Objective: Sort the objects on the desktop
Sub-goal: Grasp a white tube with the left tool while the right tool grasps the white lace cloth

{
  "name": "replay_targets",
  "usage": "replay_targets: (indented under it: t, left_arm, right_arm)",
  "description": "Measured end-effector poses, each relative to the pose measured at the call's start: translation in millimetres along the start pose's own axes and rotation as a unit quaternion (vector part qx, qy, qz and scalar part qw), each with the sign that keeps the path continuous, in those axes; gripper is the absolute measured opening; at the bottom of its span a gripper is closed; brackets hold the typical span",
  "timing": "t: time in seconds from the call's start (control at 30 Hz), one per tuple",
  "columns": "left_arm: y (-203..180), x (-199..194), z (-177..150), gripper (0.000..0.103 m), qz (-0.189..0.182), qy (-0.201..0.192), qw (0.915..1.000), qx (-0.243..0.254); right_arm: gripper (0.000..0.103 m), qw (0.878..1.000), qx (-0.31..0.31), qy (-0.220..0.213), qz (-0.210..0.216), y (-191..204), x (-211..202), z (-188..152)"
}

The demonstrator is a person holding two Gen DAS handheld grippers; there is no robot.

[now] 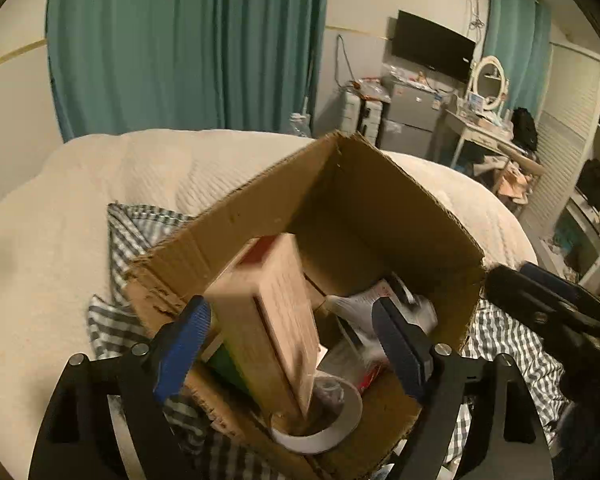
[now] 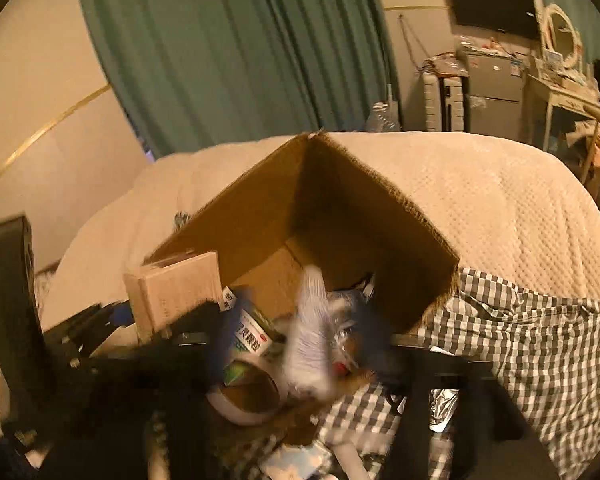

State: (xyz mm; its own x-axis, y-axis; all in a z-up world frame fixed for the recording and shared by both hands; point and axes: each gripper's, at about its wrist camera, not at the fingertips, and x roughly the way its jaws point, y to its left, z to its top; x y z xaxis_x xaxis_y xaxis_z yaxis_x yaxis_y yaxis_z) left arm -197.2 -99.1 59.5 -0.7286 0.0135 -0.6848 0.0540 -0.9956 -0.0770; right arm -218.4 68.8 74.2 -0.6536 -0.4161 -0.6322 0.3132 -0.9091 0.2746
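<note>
An open cardboard box [image 1: 404, 178] [image 2: 384, 192] stands on a checked cloth. My left gripper [image 1: 292, 344] is open over its near side. A tall tan carton [image 1: 260, 320] [image 2: 176, 292] stands tilted between the blue pads [image 1: 184, 344], with a clear gap to the right pad. My right gripper [image 2: 298, 340] is open and blurred, with a pale white packet [image 2: 312, 336] loose between its fingers above the box's contents. A white tape roll [image 1: 320, 420] [image 2: 244, 396], a green-and-white medicine box [image 2: 248, 340] and a white pack [image 1: 380, 304] lie inside. The right gripper's black body [image 1: 560, 312] shows beside the box.
The grey-and-white checked cloth [image 1: 516, 344] [image 2: 520, 340] lies on a cream bed cover [image 1: 80, 220] [image 2: 500, 200]. A foil packet [image 2: 444, 400] and other small items lie on the cloth near me. A dark upright object [image 2: 8, 300] stands at the left. Teal curtains hang behind.
</note>
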Motion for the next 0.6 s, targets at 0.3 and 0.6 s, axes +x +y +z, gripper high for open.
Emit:
replay_targets:
  t: [0.3, 0.6]
  left_arm:
    - [-28.7, -88.4, -33.3, 0.097, -0.019, -0.051, 0.9981, 0.027]
    - [-72.6, -82.2, -145.2, 0.103, -0.027, 0.015, 0.999, -0.032]
  right_arm:
    - [0.077, 0.996, -0.003, -0.042, -0.073, -39.6, -89.4, -27.5]
    - [0.08, 0.989, 0.047, -0.049, -0.129, -79.4, -180.5, -96.4]
